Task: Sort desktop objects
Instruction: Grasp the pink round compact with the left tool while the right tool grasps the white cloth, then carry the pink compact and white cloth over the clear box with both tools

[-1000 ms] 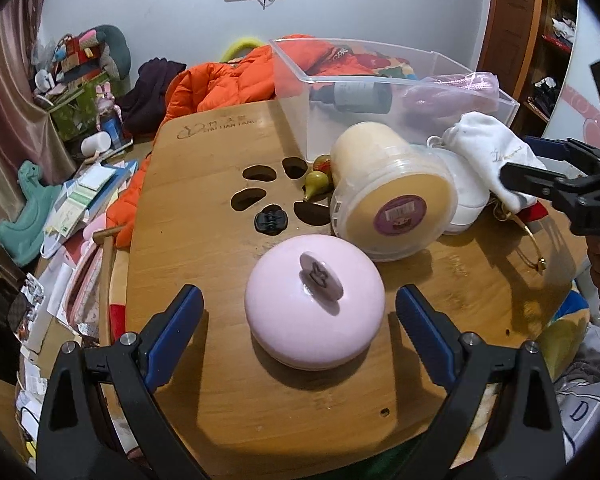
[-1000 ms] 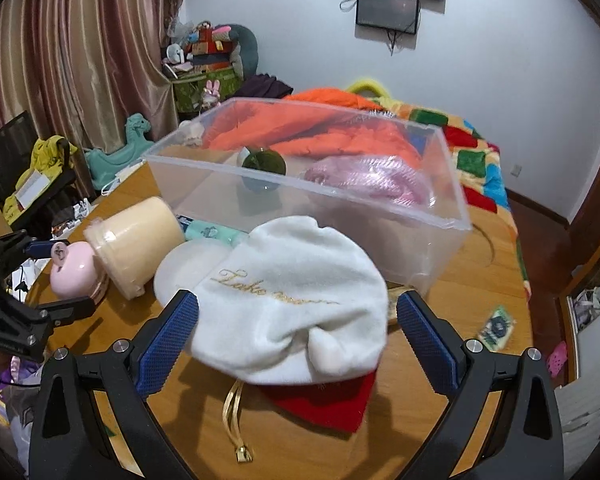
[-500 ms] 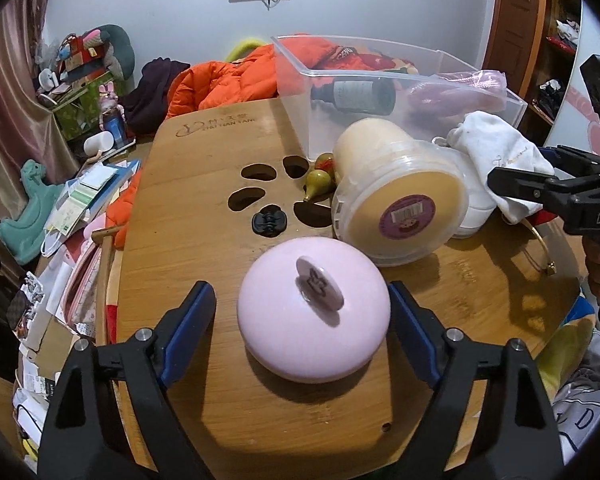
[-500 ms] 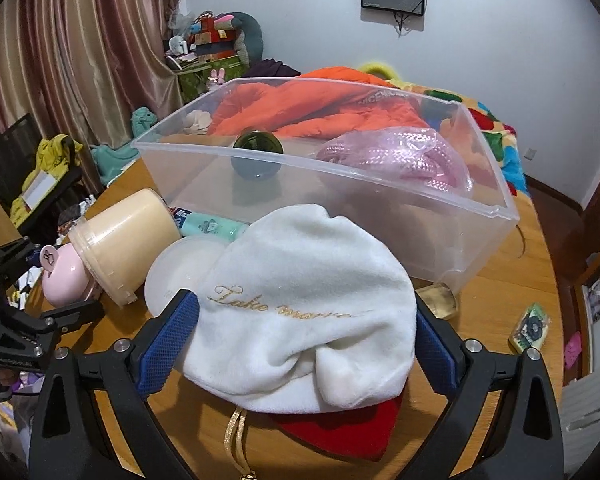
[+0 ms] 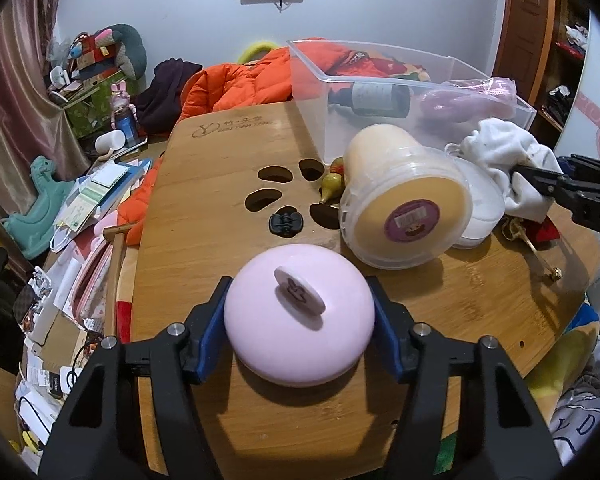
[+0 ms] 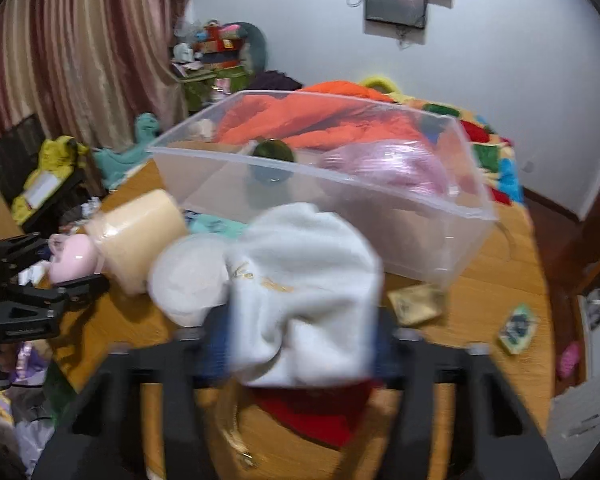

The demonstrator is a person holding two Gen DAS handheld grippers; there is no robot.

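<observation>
We see the left gripper point(image 5: 299, 322) angled down over the wooden bench point(image 5: 204, 208), its blue pads point(image 5: 210, 330) closing on the sides of the pink round box point(image 5: 299, 314), which sits on the bench's near edge. The right gripper point(image 6: 300, 344) also tilts downward, its jaws closing around the white cloth pouch point(image 6: 304, 296), bunched between them; that view is blurred, so we cannot tell exactly where the pads touch.

Just behind the pink box lies a cream tub point(image 5: 406, 204) on its side, touching a white round lid point(image 5: 480, 210) that the pouch partly covers. Beyond them stands the clear plastic bin point(image 5: 320, 80), holding a dark bottle point(image 5: 370, 100) and a pink bag point(image 6: 384, 170). A red cloth point(image 6: 316, 408) lies under the pouch.

A second ago both grippers stood wide open, clear of the pink box and of the pouch; now each has narrowed onto its thing, and the pouch has gathered into a taller bundle.
</observation>
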